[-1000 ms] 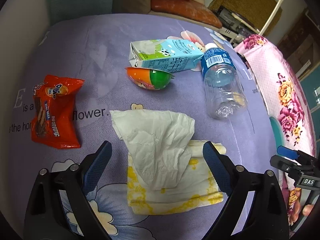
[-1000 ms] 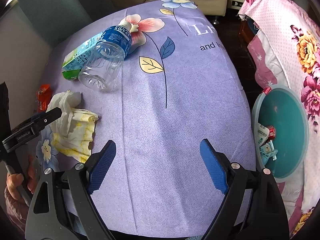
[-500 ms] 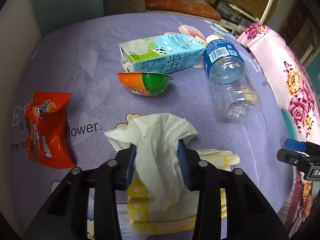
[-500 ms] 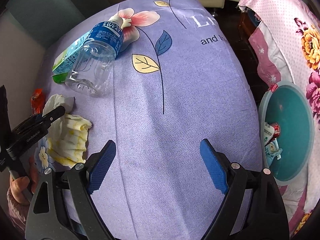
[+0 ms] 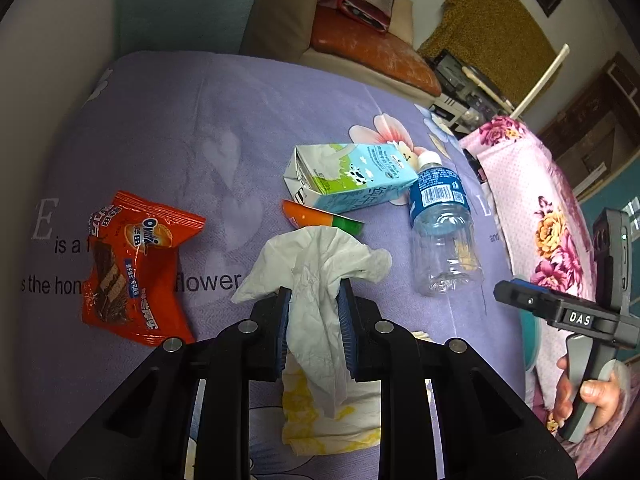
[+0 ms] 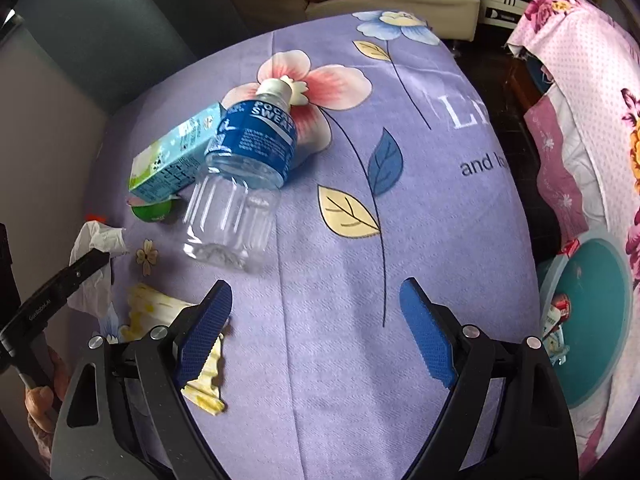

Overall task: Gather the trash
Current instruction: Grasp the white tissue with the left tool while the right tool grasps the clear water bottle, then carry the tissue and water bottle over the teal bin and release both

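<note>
My left gripper (image 5: 313, 320) is shut on a crumpled white tissue (image 5: 320, 264) and holds it above the purple tablecloth (image 5: 180, 140). A yellow-stained napkin (image 5: 332, 424) lies under it. An orange snack wrapper (image 5: 136, 268) lies to the left. A milk carton (image 5: 352, 178), an orange-green jelly cup (image 5: 320, 220) and an empty plastic bottle (image 5: 442, 236) lie beyond. My right gripper (image 6: 320, 332) is open and empty above the cloth, near the bottle (image 6: 244, 184). The left gripper and the tissue (image 6: 92, 240) show at the left of the right wrist view.
A teal bin (image 6: 592, 320) with some trash in it stands on the floor off the table's right edge. A pink floral cloth (image 6: 592, 100) covers furniture to the right. A sofa with an orange cushion (image 5: 368, 52) stands behind the table.
My left gripper closed on the white tissue and lifted it off the napkin. My right gripper moved forward, closer to the bottle, and stayed open.
</note>
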Motion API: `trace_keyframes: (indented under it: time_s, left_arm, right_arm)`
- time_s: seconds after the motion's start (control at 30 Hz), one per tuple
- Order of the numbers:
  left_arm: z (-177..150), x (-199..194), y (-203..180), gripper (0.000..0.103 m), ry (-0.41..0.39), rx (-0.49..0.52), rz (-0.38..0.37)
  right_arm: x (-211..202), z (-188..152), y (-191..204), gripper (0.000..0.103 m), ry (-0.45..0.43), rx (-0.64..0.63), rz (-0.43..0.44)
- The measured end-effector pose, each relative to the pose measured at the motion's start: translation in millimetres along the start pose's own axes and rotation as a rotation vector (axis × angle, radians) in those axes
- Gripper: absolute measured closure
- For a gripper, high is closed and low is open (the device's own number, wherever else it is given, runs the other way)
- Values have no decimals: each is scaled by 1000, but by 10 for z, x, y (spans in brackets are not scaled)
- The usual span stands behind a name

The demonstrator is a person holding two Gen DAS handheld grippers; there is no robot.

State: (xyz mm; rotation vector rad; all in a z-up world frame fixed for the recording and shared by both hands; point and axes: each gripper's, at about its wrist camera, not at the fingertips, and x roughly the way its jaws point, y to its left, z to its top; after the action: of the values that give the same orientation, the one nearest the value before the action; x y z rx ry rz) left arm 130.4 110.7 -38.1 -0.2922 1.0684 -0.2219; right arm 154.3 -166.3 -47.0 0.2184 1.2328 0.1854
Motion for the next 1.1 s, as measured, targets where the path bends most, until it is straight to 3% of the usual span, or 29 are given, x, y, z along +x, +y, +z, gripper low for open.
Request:
trace_keyframes:
  time_s: [0.27, 0.47, 0.5, 0.53, 0.83, 1.1]
  left_arm:
    - [-31, 73, 89, 80, 30, -17, -20]
    - [-65, 123, 86, 80, 46, -17, -20]
    - [-67, 129, 75, 80, 48, -16, -21]
    - [-63, 135, 65, 80, 48, -15, -22]
    - [-42, 65, -179, 80, 26, 26, -44]
    - [-88, 40, -592, 80, 25, 98, -64]
  right_arm:
    - [326, 497, 393, 21, -1, -54, 61]
    - [599, 698, 403, 21, 13, -14, 91]
    - [637, 709, 395, 28, 18, -8, 89]
    - [665, 705, 387, 36, 26, -5, 104]
    - [330, 439, 208, 37, -40, 5, 107]
    - [-75, 4, -70, 37, -78, 31, 138]
